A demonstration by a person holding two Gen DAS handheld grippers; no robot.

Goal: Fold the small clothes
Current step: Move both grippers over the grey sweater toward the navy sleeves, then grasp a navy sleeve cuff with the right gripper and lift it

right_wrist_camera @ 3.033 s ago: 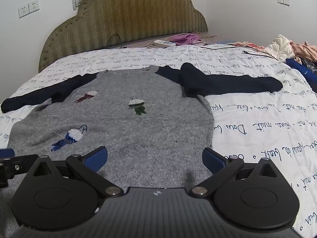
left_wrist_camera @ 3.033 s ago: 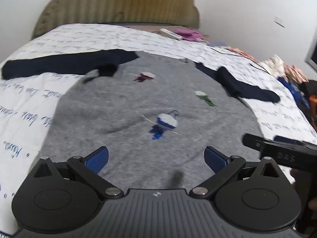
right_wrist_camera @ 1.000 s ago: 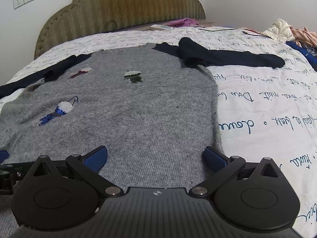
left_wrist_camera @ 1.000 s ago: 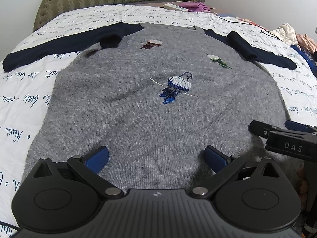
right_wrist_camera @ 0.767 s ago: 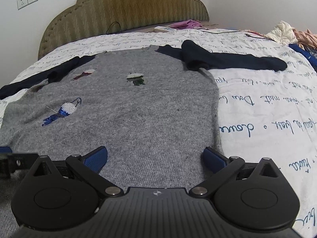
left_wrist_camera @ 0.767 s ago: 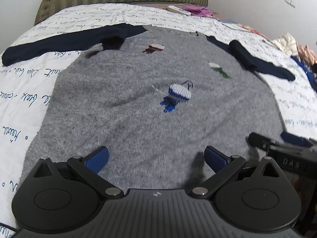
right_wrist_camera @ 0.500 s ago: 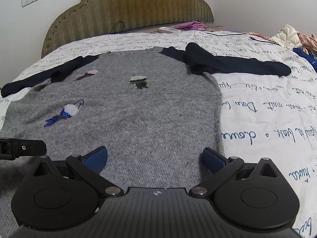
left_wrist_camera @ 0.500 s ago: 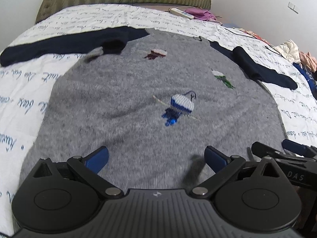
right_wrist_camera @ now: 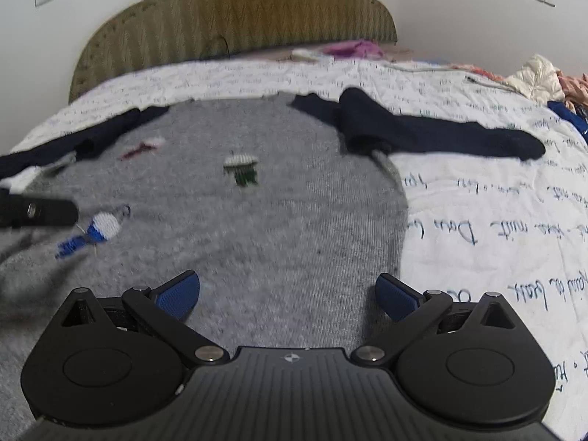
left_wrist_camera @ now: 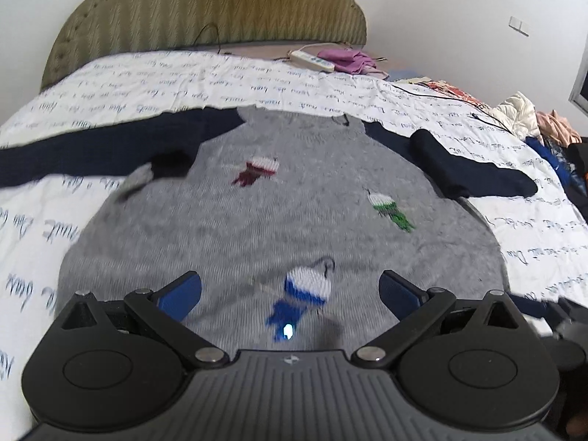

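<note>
A grey sweater [left_wrist_camera: 279, 220] with navy sleeves lies flat, unfolded, on the bed [left_wrist_camera: 257, 84]; the left gripper [left_wrist_camera: 290, 290] and right gripper [right_wrist_camera: 286, 292] hover spread and empty above its hem, so the next move is likely pinching the hem or a side edge for the first fold

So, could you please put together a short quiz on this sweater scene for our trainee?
1. True or false: the left hand-held gripper grips the grey sweater.
2. What colour are the sleeves?
3. Which embroidered figure lies nearest the left hand-held gripper: (a) red, (b) green, (c) blue?

Key:
1. False; both it and the right hand-held gripper are open, holding nothing.
2. Dark navy.
3. (c).
</note>
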